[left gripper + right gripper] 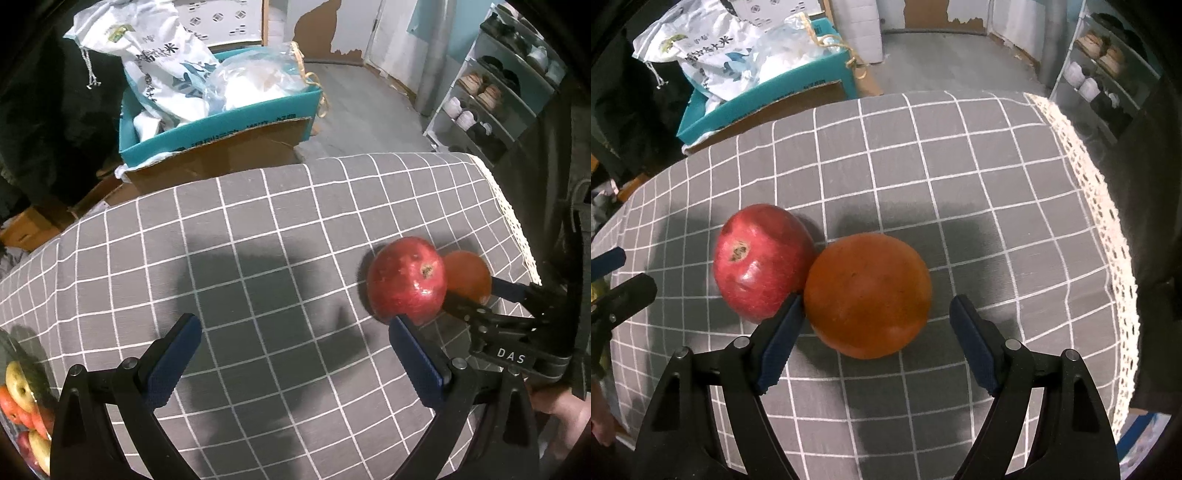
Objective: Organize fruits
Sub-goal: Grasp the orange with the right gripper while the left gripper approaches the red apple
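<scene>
A red pomegranate [762,258] and an orange fruit [868,295] lie touching each other on the grey checked tablecloth [960,166]. My right gripper [877,306] is open, its fingers on either side of the orange fruit, the left finger wedged between the two fruits. In the left wrist view the pomegranate [406,278] sits at the right with the orange fruit [469,275] behind it. My left gripper [295,325] is open and empty above bare cloth, its right fingertip just in front of the pomegranate. A bowl of apples and oranges [22,402] shows at the lower left edge.
A teal cardboard box [221,129] holding white bags stands on the floor beyond the table's far edge. A shoe rack [491,96] stands at the far right. The cloth's lace hem [1108,221] marks the table's right edge.
</scene>
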{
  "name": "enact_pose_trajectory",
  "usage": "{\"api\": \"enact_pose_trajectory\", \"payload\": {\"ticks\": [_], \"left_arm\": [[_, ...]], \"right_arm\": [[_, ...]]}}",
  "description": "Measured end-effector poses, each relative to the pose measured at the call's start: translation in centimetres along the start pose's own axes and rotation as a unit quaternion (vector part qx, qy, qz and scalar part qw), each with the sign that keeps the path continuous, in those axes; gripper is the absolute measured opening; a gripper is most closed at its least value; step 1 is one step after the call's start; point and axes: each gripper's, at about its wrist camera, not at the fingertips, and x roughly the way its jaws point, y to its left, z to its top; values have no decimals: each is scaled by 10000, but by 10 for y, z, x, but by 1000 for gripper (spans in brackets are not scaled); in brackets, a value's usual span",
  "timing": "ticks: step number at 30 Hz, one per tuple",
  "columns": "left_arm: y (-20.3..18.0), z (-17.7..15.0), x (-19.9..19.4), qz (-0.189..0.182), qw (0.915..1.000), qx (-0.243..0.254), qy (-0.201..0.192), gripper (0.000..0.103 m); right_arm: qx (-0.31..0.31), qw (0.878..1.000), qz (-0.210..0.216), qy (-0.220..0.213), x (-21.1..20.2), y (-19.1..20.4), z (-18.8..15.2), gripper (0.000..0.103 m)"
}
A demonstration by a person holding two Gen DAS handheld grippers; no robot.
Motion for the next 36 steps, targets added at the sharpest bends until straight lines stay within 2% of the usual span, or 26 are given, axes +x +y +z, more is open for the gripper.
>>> {"api": "enact_pose_trajectory", "payload": {"ticks": [2,7,11,20,27,34,36], "left_arm": [[-2,2,1,-50,10000,0,8,102],[-12,5,2,-189,9998,16,21,102],[-23,9,4,-262,9996,89,13,102],[-49,18,15,-439,9988,207,57,102],[-74,21,34,-467,9980,368,225,102],[-79,22,49,-542,9974,290,383,102],[-79,22,52,-575,9970,289,418,98]], "right_arm": [[33,9998,206,-30,0,0,0,68],[-152,9999,43,-46,-2,9,-2,66],[-44,9997,-201,-147,-8,7,-2,66],[439,9958,-733,-328,-26,-26,-2,66],[752,9924,-908,-343,-34,-45,-9,66],[830,9920,-858,-415,-38,-50,-9,66],[827,9922,-837,-405,-37,-49,-9,66]]}}
